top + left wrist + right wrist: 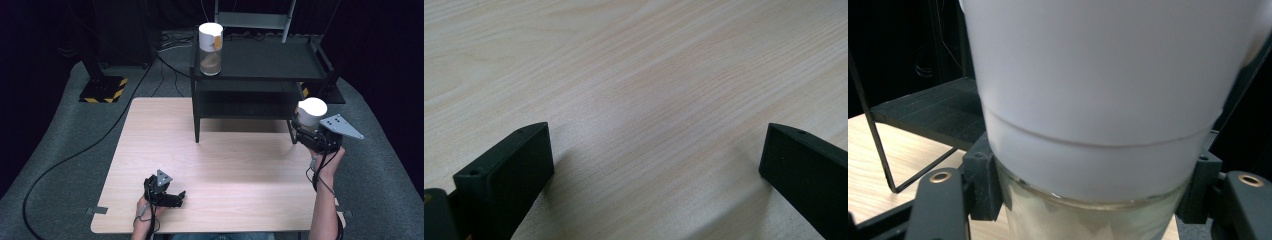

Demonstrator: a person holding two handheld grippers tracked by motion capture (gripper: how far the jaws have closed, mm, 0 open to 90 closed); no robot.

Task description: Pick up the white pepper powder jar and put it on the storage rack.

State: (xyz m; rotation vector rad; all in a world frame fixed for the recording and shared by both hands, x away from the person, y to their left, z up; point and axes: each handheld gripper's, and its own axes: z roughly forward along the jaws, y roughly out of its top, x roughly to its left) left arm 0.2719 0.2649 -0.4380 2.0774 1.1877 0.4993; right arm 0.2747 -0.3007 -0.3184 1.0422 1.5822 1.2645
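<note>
Gripped by the right tongs (1088,200), a white-lidded jar (1098,100) hangs beside the shelf (260,75); left tongs (172,196) gape wide over the worktop (225,165).

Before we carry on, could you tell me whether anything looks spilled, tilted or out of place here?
Nothing stands out. The right claw holds a white-lidded jar upright beside the black shelf, a matching jar stands upright on its top tier, and the wooden table shows no spill.

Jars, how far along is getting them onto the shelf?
One jar already stands on the shelf's top tier. The right gripper is shut on the second jar, held off the table beside the shelf. Left: set it on the shelf. The left gripper rests open on the table.
</note>
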